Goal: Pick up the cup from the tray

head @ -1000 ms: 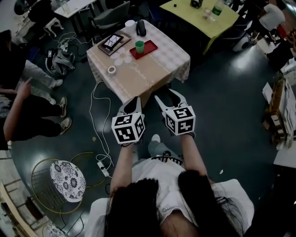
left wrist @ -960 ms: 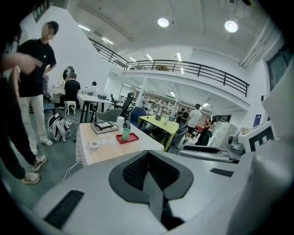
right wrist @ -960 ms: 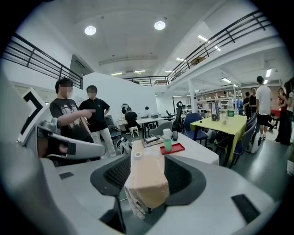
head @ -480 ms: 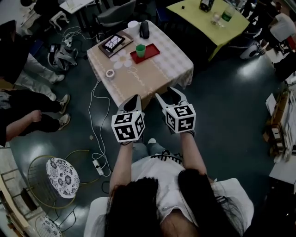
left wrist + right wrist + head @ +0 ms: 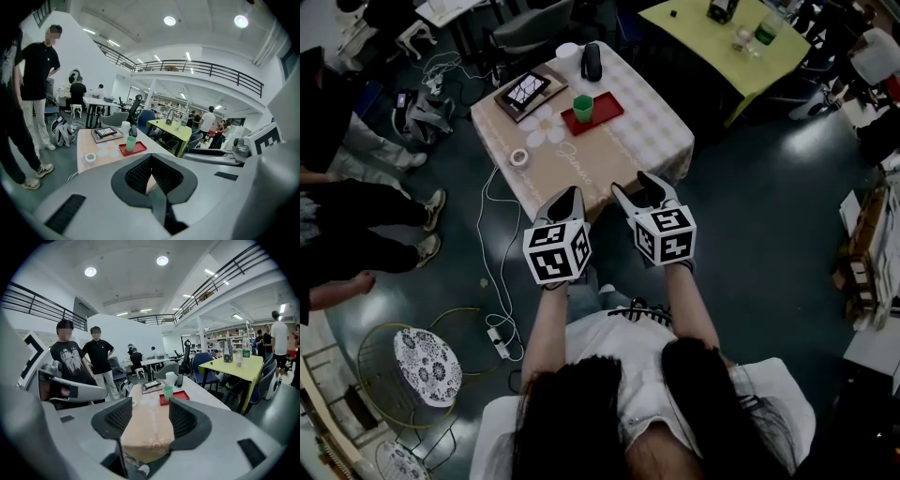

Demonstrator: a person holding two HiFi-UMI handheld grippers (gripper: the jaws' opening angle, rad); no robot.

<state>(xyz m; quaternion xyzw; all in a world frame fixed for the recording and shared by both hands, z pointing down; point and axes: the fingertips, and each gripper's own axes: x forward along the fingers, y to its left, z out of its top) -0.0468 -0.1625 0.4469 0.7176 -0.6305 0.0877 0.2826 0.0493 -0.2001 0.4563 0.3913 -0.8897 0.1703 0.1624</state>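
A green cup [image 5: 582, 107] stands upright on a red tray [image 5: 606, 112] at the far side of a beige-clothed table [image 5: 581, 164]. Both grippers hover side by side off the table's near edge, well short of the cup. My left gripper [image 5: 566, 195] is shut, its pads meeting with nothing between them. My right gripper [image 5: 635, 186] is open and its jaws are opening, also with nothing between them. Far ahead in the left gripper view are the cup [image 5: 131, 143] and tray [image 5: 139, 148], beyond my left gripper [image 5: 151, 156]. In the right gripper view the cup [image 5: 168, 392] shows past my right gripper [image 5: 150, 401].
On the table lie a tape roll [image 5: 518, 157], a framed tablet [image 5: 528, 91], a white cup [image 5: 567, 50] and a black object [image 5: 592, 61]. A yellow table [image 5: 712, 42] stands behind. Cables [image 5: 492, 234] and a wire stool [image 5: 422, 361] are on the floor; people stand left.
Both grippers have moved a little forward toward the table's near edge. The people at the left have shifted. The cup and tray stay put.
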